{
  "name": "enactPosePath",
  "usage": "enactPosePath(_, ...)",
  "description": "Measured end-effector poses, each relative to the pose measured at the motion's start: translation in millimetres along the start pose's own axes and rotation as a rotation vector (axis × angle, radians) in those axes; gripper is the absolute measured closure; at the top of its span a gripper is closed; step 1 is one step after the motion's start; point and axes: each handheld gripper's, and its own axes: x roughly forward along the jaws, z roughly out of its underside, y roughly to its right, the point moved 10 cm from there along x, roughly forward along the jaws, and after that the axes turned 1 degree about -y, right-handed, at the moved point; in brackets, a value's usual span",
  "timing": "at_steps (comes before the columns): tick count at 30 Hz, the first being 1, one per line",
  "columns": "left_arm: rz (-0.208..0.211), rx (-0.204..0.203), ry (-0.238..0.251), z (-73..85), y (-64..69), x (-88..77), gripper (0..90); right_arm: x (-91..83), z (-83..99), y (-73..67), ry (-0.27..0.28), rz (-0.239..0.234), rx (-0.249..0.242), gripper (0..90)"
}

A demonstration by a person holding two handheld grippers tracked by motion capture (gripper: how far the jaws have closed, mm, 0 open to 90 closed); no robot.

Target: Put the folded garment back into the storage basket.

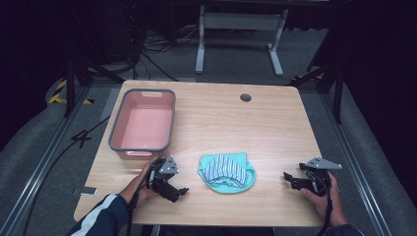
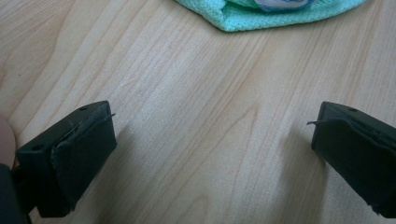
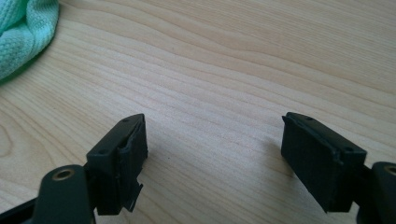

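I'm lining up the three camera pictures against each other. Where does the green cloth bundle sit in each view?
High view: green cloth bundle lies low centre, between the two grippers.
Left gripper view: its edge runs along the top, right of centre.
Right gripper view: a corner at top left.
Shared landmark: the light wood table.

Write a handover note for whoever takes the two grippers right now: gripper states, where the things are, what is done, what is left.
Left gripper: open, holding nothing, low over the light wooden table, just left of the cloth.
Right gripper: open, holding nothing, off to the cloth's right, with bare table between.
Mint-green knitted cloth with a blue-and-white striped piece folded on top: lies bunched near the front edge, between the two grippers, touched by neither.
Pink plastic bin with a grey rim: at the table's left, behind the left gripper, with nothing in it.
Done: nothing gripped yet.
Left: probably grasp the cloth; the bin looks like its likely destination.
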Motion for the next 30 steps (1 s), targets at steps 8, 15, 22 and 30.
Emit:
enactPosePath(8, 0.002, -0.002, 0.003, -0.2, 0.4, 0.1, 0.0, 0.0, 0.1, -0.1, -0.001, -0.001, -0.001, 23.0)
enactPosePath(15, -0.001, -0.001, 0.003, 0.2, 0.3, -0.4, 0.2, -0.1, 0.1, -0.1, -0.002, 0.004, 0.002, 22.9)
enactPosePath(22, 0.009, 0.011, -0.009, -0.7, 2.1, -1.4, 1.7, -1.7, 1.8, 1.0, -0.012, 0.0, -0.002, 20.5)
enactPosePath(30, -0.02, 0.028, 0.006, -15.1, 8.4, -4.8, 18.7, -4.2, -8.6, -17.4, -0.011, -0.058, -0.016, 25.7)
